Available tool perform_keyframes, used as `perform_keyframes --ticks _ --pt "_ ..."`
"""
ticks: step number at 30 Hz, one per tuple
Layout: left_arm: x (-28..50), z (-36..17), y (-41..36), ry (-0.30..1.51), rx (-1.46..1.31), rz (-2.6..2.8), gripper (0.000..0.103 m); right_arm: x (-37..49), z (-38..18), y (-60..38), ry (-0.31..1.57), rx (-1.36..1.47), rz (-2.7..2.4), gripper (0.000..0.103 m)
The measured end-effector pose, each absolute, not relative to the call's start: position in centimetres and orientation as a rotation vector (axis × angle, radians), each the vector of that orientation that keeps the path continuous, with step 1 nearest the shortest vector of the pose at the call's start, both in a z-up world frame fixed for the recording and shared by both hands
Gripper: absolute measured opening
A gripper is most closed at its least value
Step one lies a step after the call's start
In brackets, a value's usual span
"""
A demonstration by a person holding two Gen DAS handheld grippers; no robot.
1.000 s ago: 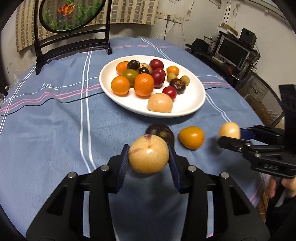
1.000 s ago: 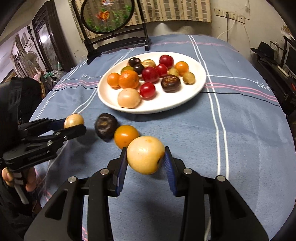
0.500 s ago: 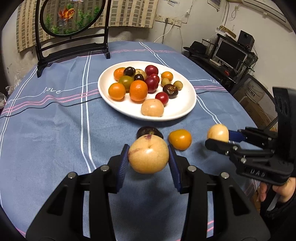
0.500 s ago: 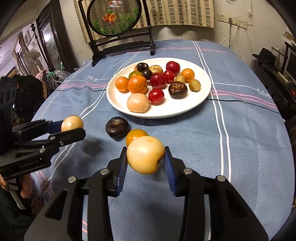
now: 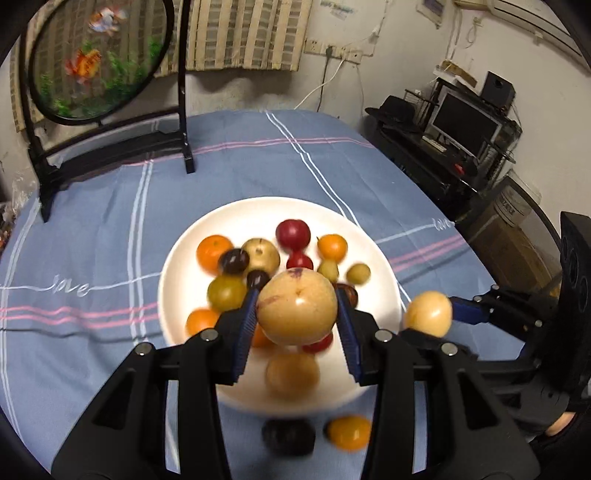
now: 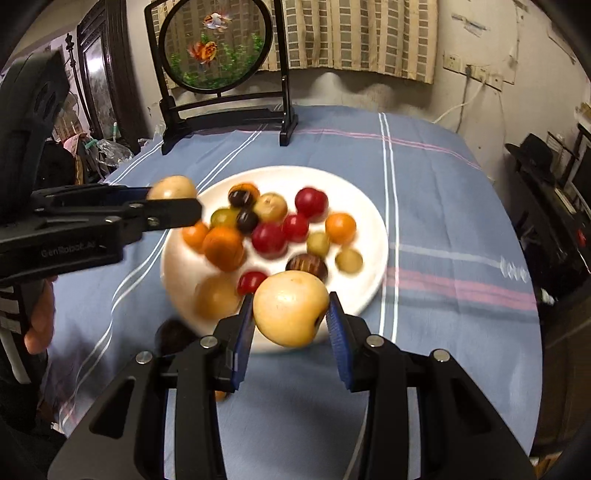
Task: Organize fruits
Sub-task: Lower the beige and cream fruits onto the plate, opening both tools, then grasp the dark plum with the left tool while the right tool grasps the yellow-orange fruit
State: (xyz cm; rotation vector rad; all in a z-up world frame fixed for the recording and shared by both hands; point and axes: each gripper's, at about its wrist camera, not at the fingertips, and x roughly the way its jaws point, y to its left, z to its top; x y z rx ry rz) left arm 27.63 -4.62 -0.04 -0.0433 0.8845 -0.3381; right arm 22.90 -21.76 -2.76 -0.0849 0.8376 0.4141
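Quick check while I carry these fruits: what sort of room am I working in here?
Most likely a lived-in home room, not a lab. A blue striped tablecloth covers the round table, a round goldfish screen on a black stand sits at its far edge, and a monitor on a cluttered desk stands by the wall.

A round table (image 5: 92, 229) wears a blue cloth (image 6: 443, 206) crossed by white and pink stripes. At its far edge stands a black-framed round goldfish screen (image 6: 218, 48). A checked curtain (image 5: 243, 33) hangs on the scuffed pale wall behind. A dark monitor (image 5: 465, 122) sits on shelving to one side.
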Motion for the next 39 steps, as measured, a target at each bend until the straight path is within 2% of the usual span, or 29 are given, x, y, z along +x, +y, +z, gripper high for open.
perform_keyframes --ticks 6,11,12,13,14,15,17,18,23,26,28,29,34,39 --pt "33.1 -2.8 -6.3 0.952 -0.06 -0.334 0.042 28.9 -5.5 -21.4 0.902 -0.092 0.408 0.039" --pt "35.2 -3.9 -7.0 0.975 -0.063 -0.334 0.044 30.4 -6.2 -21.0 0.909 -0.104 0.42 0.039" --pt "35.4 -4.0 -6.9 0.978 -0.077 -0.334 0.049 30.5 -6.3 -20.8 0.907 -0.117 0.42 0.041" --pt "35.4 -3.8 -6.8 0.976 -0.089 -0.337 0.066 30.4 -6.3 -20.6 0.9 -0.142 0.413 0.044" --pt "35.2 -3.5 -6.4 0.96 -0.106 -0.334 0.071 30.3 -6.2 -20.5 0.891 -0.155 0.409 0.044" --pt "34.9 -3.0 -6.0 0.939 -0.113 -0.325 0.071 30.1 -6.1 -20.5 0.882 -0.167 0.397 0.047" --pt "33.9 -1.7 -5.5 0.91 -0.106 -0.324 0.071 29.4 -5.5 -20.8 0.867 -0.173 0.392 0.061" --pt "33.3 -1.2 -5.1 0.898 -0.11 -0.321 0.071 28.9 -5.1 -21.0 0.857 -0.167 0.391 0.063" --pt "26.9 0.2 -3.3 0.846 -0.099 -0.313 0.074 23.6 -3.1 -21.9 0.845 -0.105 0.416 0.064" --pt "22.7 -0.9 -2.5 0.852 -0.114 -0.3 0.074 20.1 -3.1 -21.8 0.85 -0.068 0.424 0.066" --pt "20.0 -2.2 -2.0 0.866 -0.134 -0.292 0.074 17.5 -3.4 -21.7 0.842 -0.046 0.413 0.072" --pt "18.7 -2.9 -1.8 0.882 -0.15 -0.292 0.074 16.6 -3.7 -21.6 0.838 -0.042 0.402 0.072" --pt "15.9 -4.9 -0.5 0.942 -0.155 -0.274 0.074 14.3 -5.3 -21.2 0.869 -0.009 0.379 0.072" --pt "14.1 -4.4 1.0 0.91 -0.162 -0.252 0.074 13.3 -5.2 -19.9 0.886 -0.037 0.388 0.073"
